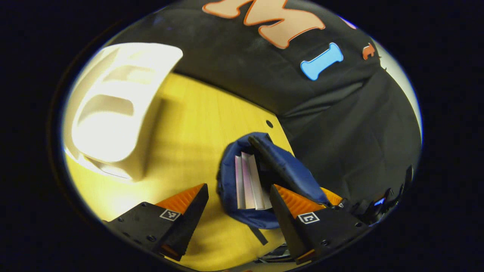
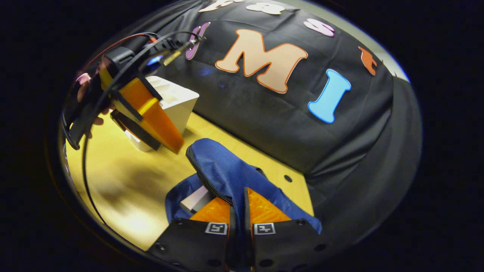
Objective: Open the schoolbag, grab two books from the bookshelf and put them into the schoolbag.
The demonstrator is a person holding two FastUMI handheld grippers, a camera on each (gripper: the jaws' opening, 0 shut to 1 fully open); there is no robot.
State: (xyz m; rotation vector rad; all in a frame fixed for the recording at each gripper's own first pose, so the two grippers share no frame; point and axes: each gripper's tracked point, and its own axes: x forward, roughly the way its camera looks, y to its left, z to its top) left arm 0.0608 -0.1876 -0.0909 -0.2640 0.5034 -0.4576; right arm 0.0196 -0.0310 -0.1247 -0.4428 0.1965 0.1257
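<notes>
- A blue schoolbag [image 1: 293, 172] stands open on a yellow wooden worktop [image 1: 196, 124], close to the black cloth wall of the booth.
- In the left gripper view, the bag's mouth faces up, and books [image 1: 250, 183] stand on edge inside it, side by side, their pale pages showing.
- The left tongs [image 1: 239, 196] hang above the worktop with their two fingers spread wide apart and nothing between them. One finger is over bare wood to the side of the bag; the other is in front of the bag's open mouth.
- A white bookshelf [image 1: 117, 109] sits on the worktop well apart from the bag, at the far left of this view. Its compartments look bright and washed out, so I cannot tell what they hold.
- In the right gripper view, the right tongs [image 2: 238, 204] are pressed together on a fold of the schoolbag's [image 2: 227, 166] blue fabric beside its zip, holding the flap up.
- Under that flap, the pale corner of a book [image 2: 196, 199] shows inside the bag.
- Farther off in the same view, a person's hand [image 2: 89, 102] holds the left tongs [image 2: 166, 132] above the worktop, in front of the white bookshelf [image 2: 177, 102].
</notes>
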